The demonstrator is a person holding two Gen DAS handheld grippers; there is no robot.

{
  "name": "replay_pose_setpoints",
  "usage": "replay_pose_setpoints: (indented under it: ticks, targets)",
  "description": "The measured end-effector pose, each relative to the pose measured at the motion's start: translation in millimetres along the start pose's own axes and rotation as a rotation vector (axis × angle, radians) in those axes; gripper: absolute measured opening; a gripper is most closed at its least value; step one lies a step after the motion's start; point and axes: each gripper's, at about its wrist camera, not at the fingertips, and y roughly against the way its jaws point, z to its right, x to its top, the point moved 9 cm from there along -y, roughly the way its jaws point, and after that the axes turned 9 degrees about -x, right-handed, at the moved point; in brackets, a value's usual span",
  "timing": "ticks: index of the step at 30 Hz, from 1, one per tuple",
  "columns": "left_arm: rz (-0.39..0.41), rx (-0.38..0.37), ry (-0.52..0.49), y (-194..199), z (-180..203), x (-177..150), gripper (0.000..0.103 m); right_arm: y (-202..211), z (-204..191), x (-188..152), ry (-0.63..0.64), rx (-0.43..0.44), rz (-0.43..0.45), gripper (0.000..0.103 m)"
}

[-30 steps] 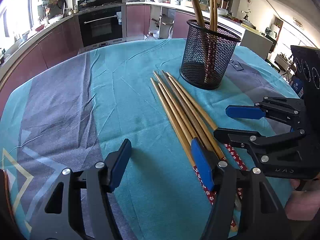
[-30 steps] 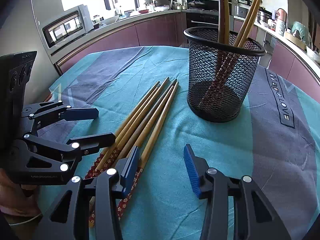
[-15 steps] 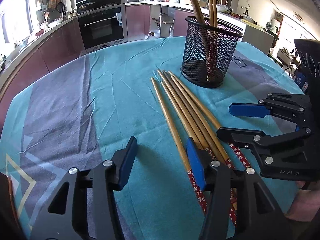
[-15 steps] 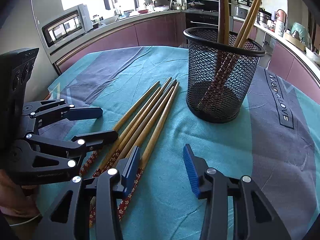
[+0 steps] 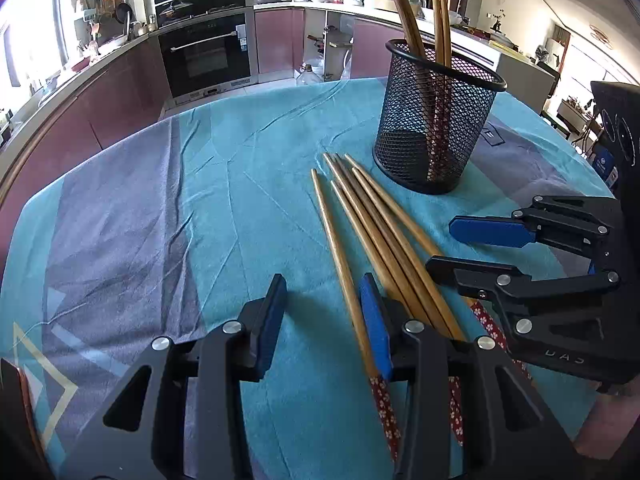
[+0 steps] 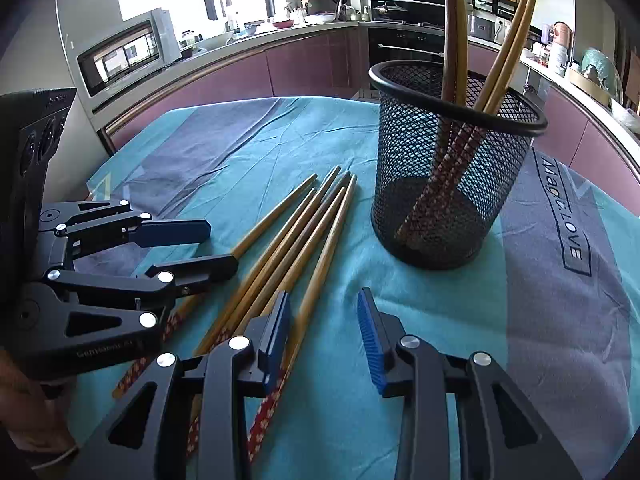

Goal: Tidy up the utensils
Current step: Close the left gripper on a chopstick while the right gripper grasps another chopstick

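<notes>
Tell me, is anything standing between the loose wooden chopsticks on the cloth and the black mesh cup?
Nothing visible does. The wooden chopsticks lie on the teal tablecloth, tips toward the black mesh cup, with only bare cloth between.

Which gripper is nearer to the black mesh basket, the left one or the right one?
Right, by a small margin. The right gripper faces the mesh basket across bare cloth. The left gripper sits farther back, beside the chopsticks' patterned ends.

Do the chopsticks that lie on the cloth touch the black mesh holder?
Apart. The right wrist view shows it: teal tablecloth is visible between the tips of the loose chopsticks and the base of the mesh holder.
</notes>
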Motion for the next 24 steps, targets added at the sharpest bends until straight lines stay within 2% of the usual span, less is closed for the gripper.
replay_pose_setpoints:
  ticks: [3,5,12,17,18,24]
  targets:
    - [-0.004,-0.001,-0.005,-7,1,7,0.037,-6,0,7,-0.005,0.001,0.002,0.029]
    - [-0.004,0.004,-0.009,-11,2,11,0.032,-9,0,11,-0.009,0.001,0.003,0.028]
    - [-0.003,-0.003,0.004,-17,0,20,0.023,-17,2,20,-0.03,0.006,0.002,0.022]
    - [0.002,-0.018,0.019,-18,1,20,0.011,-17,5,20,-0.047,0.008,0.002,0.015]
    - [0.003,-0.022,0.027,-18,2,19,0.01,-18,7,20,-0.055,0.012,0.001,0.011]
    - [0.011,-0.034,0.055,-18,4,17,0.008,-15,12,19,-0.086,0.038,-0.001,0.006]
